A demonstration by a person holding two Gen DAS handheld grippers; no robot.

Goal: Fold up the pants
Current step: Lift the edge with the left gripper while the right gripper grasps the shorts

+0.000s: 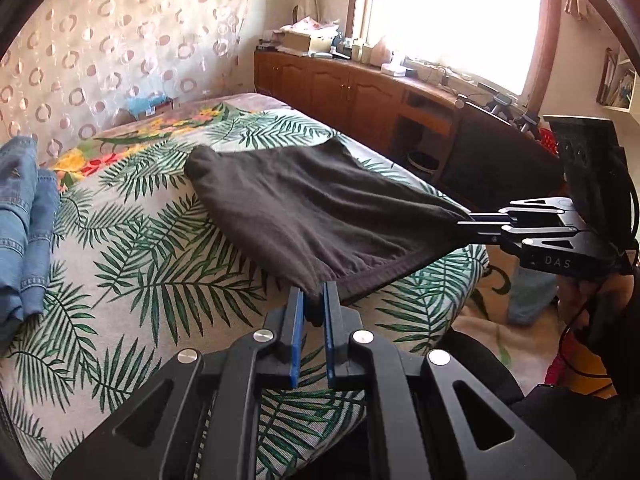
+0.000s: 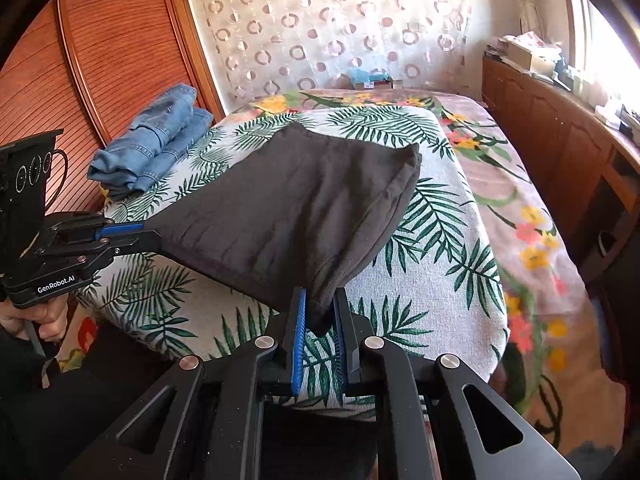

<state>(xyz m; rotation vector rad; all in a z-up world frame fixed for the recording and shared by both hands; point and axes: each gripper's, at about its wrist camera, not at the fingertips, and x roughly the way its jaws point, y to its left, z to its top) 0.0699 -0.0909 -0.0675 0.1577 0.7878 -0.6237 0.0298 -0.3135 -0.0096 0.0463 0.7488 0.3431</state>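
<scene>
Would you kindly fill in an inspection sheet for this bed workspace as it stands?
Surface: bed with palm-leaf print cover, a floral blanket beyond its edge.
Job's things: dark grey knit pants, near edge lifted off the cover, far end resting on it.
Clutter: folded blue denim jeans at the bed's side by the wardrobe.
Grippers: left claw shut on the pants' hem; right claw shut on the other near corner.
Cables: black cable by the right claw's handle.
Surroundings: circle-patterned sheer curtain, wooden sideboard under a bright window, ribbed wooden wardrobe door.
</scene>
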